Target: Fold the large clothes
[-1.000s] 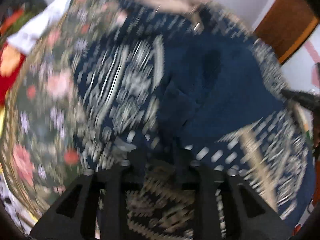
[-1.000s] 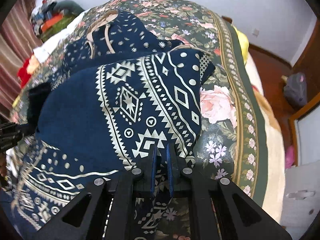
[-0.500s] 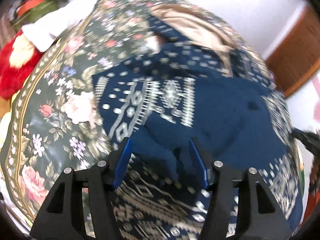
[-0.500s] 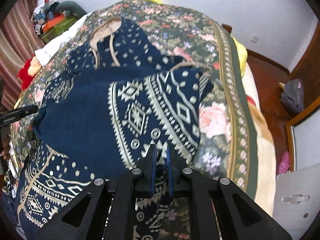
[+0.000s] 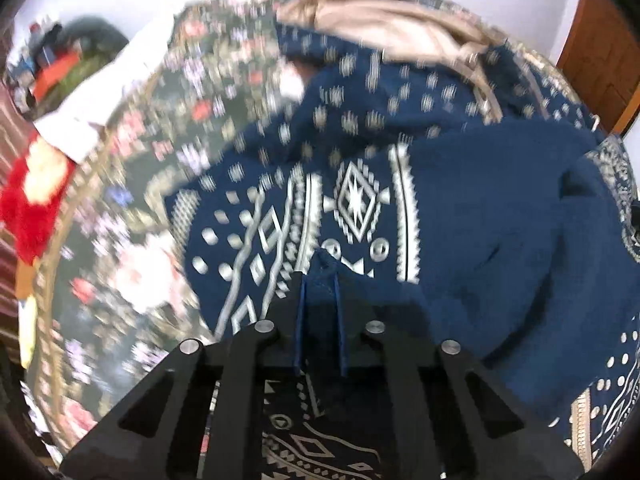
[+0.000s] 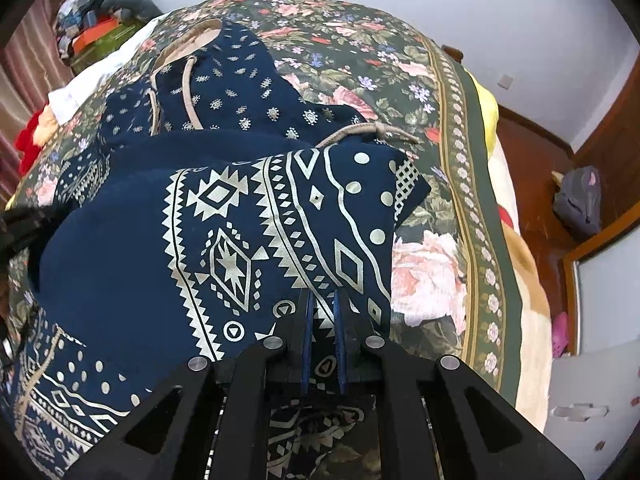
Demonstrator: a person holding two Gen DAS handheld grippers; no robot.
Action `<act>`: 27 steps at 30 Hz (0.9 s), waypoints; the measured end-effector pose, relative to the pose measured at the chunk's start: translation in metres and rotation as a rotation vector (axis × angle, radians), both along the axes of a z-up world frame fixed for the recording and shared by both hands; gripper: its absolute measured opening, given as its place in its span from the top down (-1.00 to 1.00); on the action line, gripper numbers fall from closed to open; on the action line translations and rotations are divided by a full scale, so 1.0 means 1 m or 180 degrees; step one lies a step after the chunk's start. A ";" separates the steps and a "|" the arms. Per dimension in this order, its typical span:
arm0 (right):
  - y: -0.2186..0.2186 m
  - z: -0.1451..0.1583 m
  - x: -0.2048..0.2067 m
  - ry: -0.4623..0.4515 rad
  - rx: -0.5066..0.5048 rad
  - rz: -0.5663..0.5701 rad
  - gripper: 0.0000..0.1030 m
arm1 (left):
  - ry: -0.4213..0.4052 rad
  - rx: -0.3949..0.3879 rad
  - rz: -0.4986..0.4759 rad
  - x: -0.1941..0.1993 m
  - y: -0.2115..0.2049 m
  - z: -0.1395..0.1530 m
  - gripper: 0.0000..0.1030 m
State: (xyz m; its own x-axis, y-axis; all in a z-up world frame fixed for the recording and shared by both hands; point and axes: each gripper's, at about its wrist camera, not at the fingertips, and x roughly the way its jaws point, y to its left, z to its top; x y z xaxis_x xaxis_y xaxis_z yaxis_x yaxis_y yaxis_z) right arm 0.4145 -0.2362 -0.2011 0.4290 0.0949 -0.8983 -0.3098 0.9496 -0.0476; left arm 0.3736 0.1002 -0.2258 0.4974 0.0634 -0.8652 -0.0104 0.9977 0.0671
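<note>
A large navy garment with a cream geometric print [image 6: 224,236] lies on the bed, its lower part folded up over the middle; it also shows in the left wrist view [image 5: 460,220]. Its tan-lined neck with drawstrings [image 6: 188,60] points to the far end. My right gripper [image 6: 322,304] is shut on the garment's near right edge. My left gripper [image 5: 320,276] is shut on a bunch of the navy cloth at the near left edge. The left gripper shows at the left edge of the right wrist view [image 6: 20,224].
The bed carries a dark floral bedspread [image 6: 432,208] with a green patterned border. Piled clothes and a red plush thing [image 5: 32,200] sit at the far left. A wooden floor with a dark bag [image 6: 580,200] lies to the right, by a wooden door.
My left gripper was open half a second ago and has closed on the navy cloth. The right gripper stays shut on the garment edge and has shifted only slightly.
</note>
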 end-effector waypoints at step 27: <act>0.010 -0.004 -0.003 -0.0588 -0.0811 -0.0095 0.27 | 0.0154 0.0009 0.0363 -0.040 0.062 -0.022 0.38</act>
